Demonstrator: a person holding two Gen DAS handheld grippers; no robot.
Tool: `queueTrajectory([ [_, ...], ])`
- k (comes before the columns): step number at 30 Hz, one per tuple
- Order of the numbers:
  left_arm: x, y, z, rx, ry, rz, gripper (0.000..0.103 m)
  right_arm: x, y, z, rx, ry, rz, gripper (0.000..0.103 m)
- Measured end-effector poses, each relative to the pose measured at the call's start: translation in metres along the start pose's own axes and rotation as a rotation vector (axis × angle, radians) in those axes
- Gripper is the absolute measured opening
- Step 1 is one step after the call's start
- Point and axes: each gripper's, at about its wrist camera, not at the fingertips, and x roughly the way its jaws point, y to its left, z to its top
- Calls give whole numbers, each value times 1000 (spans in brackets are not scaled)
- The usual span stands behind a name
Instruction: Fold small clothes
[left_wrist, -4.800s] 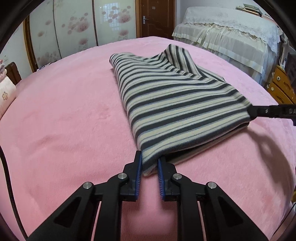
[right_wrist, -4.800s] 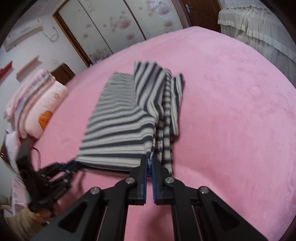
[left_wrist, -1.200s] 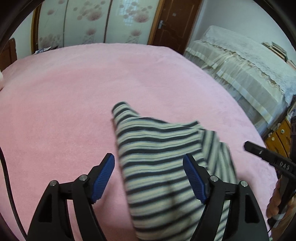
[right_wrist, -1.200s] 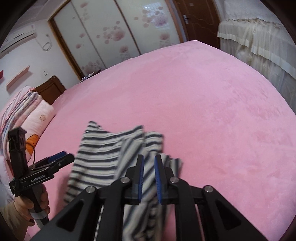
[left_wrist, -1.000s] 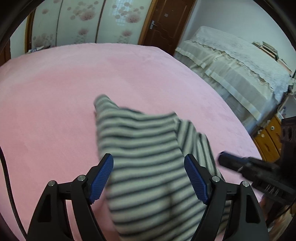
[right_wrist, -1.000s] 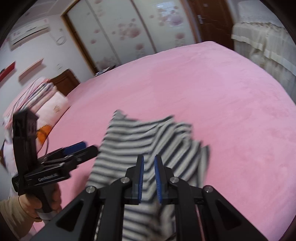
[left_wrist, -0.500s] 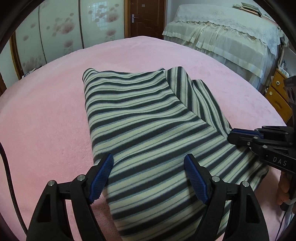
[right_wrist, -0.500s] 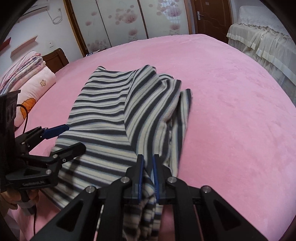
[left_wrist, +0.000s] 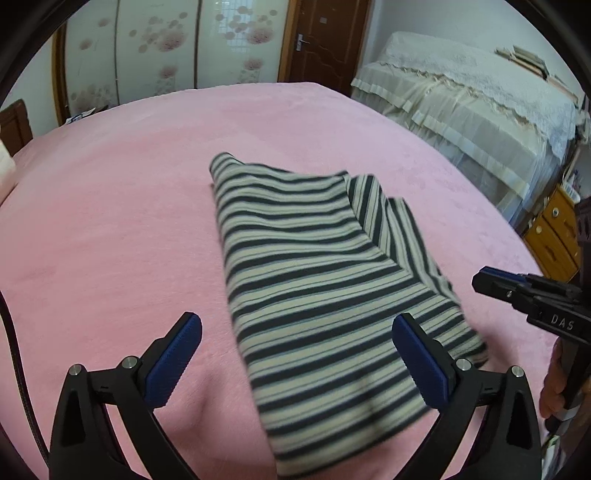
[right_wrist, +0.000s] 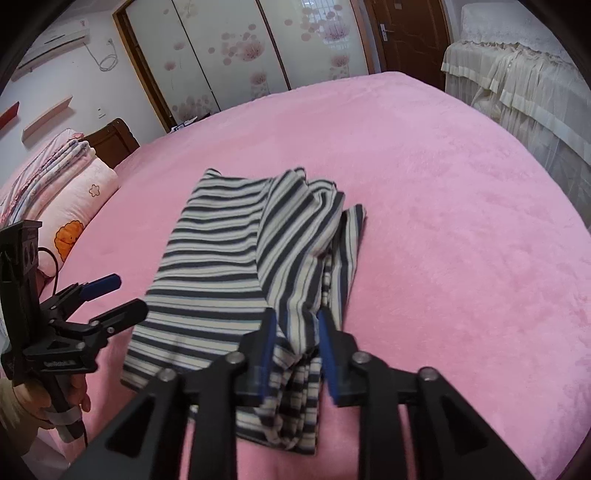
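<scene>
**Both grippers off the striped garment, jaws parted**

Left wrist view: left gripper (left_wrist: 295, 354) jaws spread wide, just been opening. Striped garment (left_wrist: 314, 295) lies between and beyond the blue pads (left_wrist: 173, 358), neither pad pressing on it. Garment is folded, flat on the pink blanket (left_wrist: 110, 229), running from frame centre down to the lower middle; a narrower striped flap shows along its right edge. Right gripper (left_wrist: 484, 278) comes in from the right edge, tips just off the garment's right side, a hand (left_wrist: 557, 380) below it at lower right.

Right wrist view: right gripper (right_wrist: 295, 336) jaws a little apart, also just been opening. The bunched right-hand edge of the garment (right_wrist: 221, 266) sits in the gap; cloth looks slack, pads not clamping it. Left gripper (right_wrist: 114, 295) at centre left, jaws apart, tips at the garment's left edge. Hand (right_wrist: 48, 398) holding it at lower left.

Pillow (right_wrist: 77, 206) with folded bedding at upper left. Wardrobe doors (right_wrist: 236, 48) behind the bed.
</scene>
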Motion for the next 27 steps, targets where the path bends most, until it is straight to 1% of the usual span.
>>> queueTrajectory([
  [4, -24, 9, 5, -38, -3, -18, 102, -16, 8, 5, -8, -19, 23, 30],
  [7, -39, 14, 10, -64, -10, -23, 102, -31, 17, 12, -23, -40, 30, 39],
  [9, -50, 17, 13, -74, -23, -26, 103, -39, 22, 16, -31, -57, 34, 50],
  [10, -54, 17, 15, -74, -33, -31, 103, -45, 25, 20, -34, -68, 42, 53],
  [12, -62, 18, 20, -67, -52, -24, 103, -51, 28, 25, -39, -84, 46, 67],
  [13, -65, 18, 22, -65, -56, -25, 103, -55, 30, 28, -42, -92, 49, 70],
  [15, -65, 20, 28, -69, -44, -27, 103, -58, 32, 35, -49, -97, 59, 80],
  [18, -57, 24, 35, -90, -31, -20, 103, -51, 33, 45, -64, -75, 39, 84],
  [21, -41, 26, 40, -83, -19, 3, 103, -35, 27, 51, -59, -33, 39, 84],
  [24, -16, 26, 40, -69, 25, 26, 103, -12, 16, 54, -51, 16, 67, 84],
  [26, 0, 28, 37, -68, 52, 22, 103, 3, 7, 53, -36, 41, 63, 84],
  [27, 10, 30, 35, -69, 71, 23, 103, 11, 2, 52, -24, 57, 77, 84],
])
